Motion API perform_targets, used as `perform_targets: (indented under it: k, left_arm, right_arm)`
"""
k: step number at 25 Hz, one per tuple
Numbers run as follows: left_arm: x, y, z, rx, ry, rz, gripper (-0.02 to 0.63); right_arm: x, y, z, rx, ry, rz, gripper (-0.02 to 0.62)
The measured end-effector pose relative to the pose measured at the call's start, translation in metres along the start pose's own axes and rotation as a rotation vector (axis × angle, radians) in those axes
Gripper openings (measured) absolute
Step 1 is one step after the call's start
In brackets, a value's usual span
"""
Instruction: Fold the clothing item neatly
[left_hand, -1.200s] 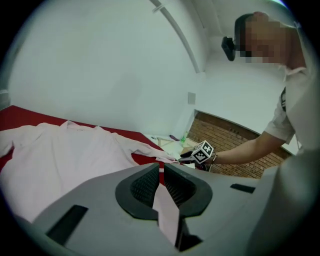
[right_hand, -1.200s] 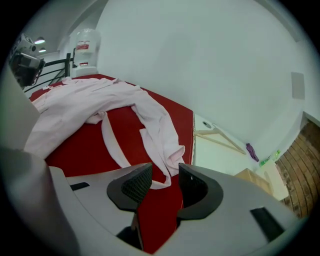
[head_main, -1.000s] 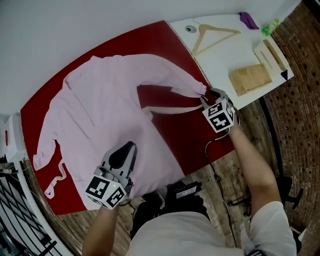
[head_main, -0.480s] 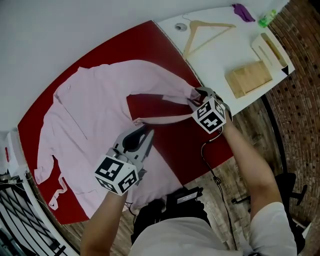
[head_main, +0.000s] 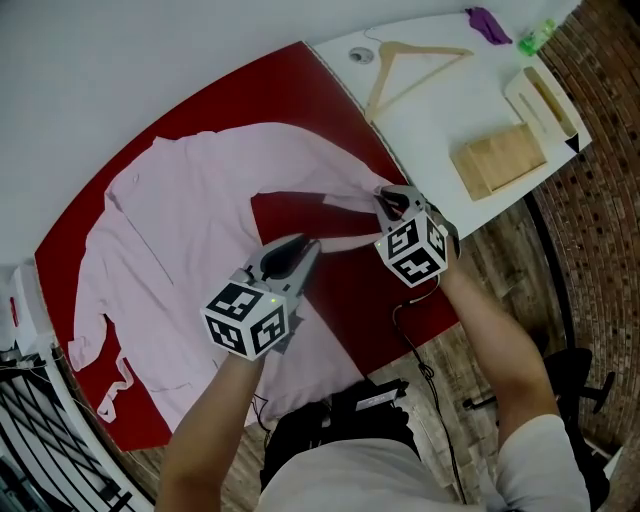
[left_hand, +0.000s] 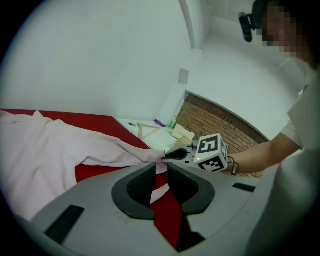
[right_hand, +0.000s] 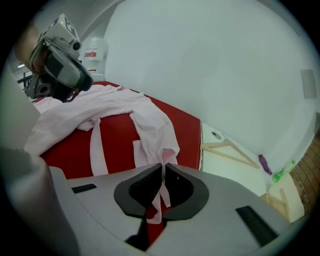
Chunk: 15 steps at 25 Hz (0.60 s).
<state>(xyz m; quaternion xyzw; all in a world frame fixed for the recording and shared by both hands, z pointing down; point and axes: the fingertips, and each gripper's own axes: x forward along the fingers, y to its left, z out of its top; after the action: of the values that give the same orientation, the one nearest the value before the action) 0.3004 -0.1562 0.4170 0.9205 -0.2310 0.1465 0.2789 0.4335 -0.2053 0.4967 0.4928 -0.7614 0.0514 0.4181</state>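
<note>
A pale pink shirt (head_main: 190, 220) lies spread on the red table cover (head_main: 350, 285), collar to the far left. Its right sleeve (head_main: 330, 165) runs to my right gripper (head_main: 387, 199). That gripper's jaws are closing, and the cuff (right_hand: 161, 150) is pinched between them, a strip of cloth hanging through my right gripper (right_hand: 163, 169). My left gripper (head_main: 308, 248) hovers over the folded-back sleeve edge, close to the right one. Its jaws, seen at my left gripper (left_hand: 161, 172), stand a narrow gap apart, with only the red cover and a pink strip showing below.
To the right is a white table (head_main: 440, 115) with a wooden hanger (head_main: 410, 62), a wooden block (head_main: 500, 158), a pale tray (head_main: 545, 100), a purple item (head_main: 490, 20) and a green bottle (head_main: 540, 35). A cable (head_main: 415, 340) hangs off the front edge over brick floor.
My left gripper left the shirt's lower hem and moved up and right to the sleeve. My right gripper drew the cuff slightly left and closed on it.
</note>
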Motion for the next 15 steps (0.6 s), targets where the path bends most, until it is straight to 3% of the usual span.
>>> perform_targets:
  k: [4,10,15]
  left_arm:
    - [0.016,0.003,0.000,-0.067,-0.007,0.000,0.058]
    - [0.038,0.009,-0.002,-0.219,-0.026,-0.037,0.180]
    - [0.044,0.013,-0.006,-0.309,-0.027,-0.076,0.216]
  right_arm:
    - [-0.015,0.018,0.021,-0.048,-0.048,-0.021,0.029]
    - [-0.022,0.058,0.047,-0.114,-0.101,-0.034,0.029]
    - [-0.022,0.080,0.057,-0.138,-0.132,-0.029,0.029]
